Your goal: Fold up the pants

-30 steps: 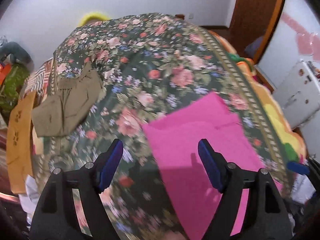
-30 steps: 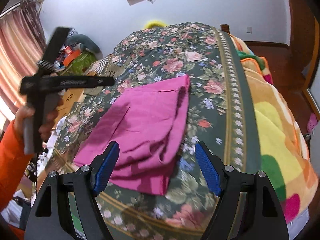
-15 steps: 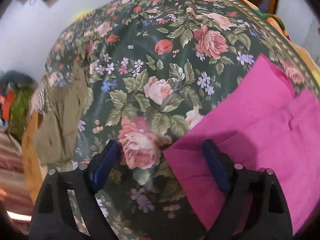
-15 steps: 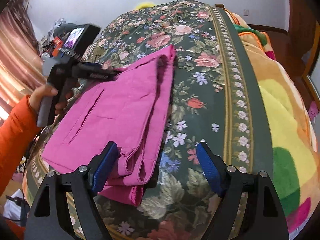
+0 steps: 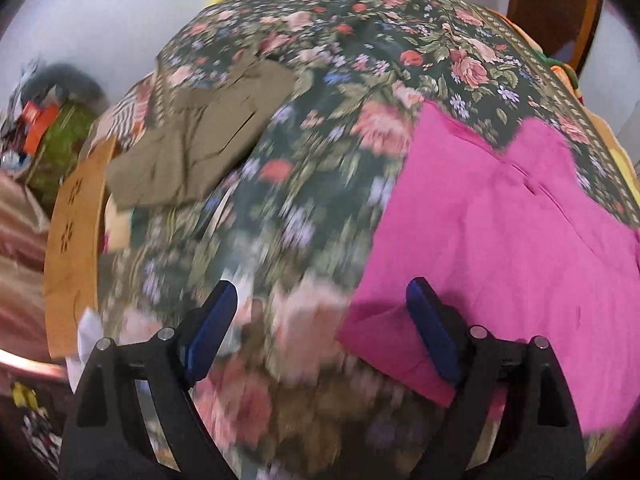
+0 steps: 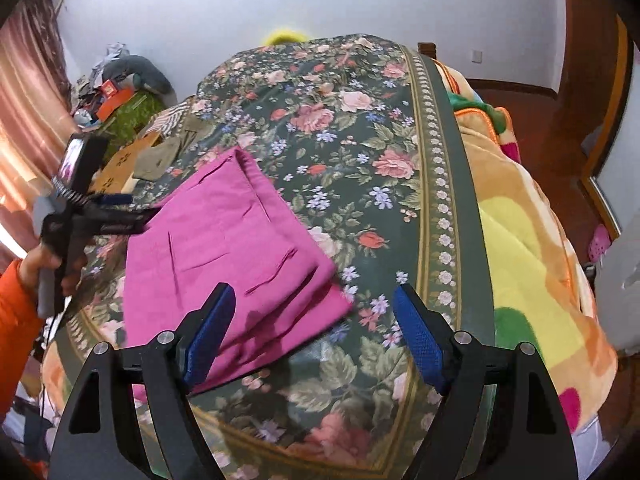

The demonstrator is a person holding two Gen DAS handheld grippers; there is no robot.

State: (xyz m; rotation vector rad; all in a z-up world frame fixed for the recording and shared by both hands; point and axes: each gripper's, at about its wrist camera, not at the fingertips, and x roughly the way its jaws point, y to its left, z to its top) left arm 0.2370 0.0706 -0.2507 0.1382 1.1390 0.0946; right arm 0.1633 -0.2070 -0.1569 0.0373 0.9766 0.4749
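Observation:
The folded pink pants (image 6: 224, 248) lie flat on the floral bedspread (image 6: 360, 160), seen on the right in the left wrist view as pink pants (image 5: 500, 220). My left gripper (image 5: 320, 320) stands open just above the pants' left corner, its right finger (image 5: 432, 332) over the cloth and nothing pinched. In the right wrist view the left gripper (image 6: 116, 208) sits at the pants' far-left edge, held by a hand in an orange sleeve (image 6: 20, 300). My right gripper (image 6: 314, 332) is open over the pants' near-right corner, pressing on nothing.
Folded olive-green pants (image 5: 200, 148) lie further back left on the bed, beside an orange-brown board (image 5: 72, 240). A colourful blanket (image 6: 520, 240) hangs over the bed's right side. Clutter is piled by the left wall, near a pink curtain (image 6: 28, 100).
My left gripper has come down from above the bed to the pants' left edge and its jaws stand wider. The right gripper dipped toward the pants, then drew back.

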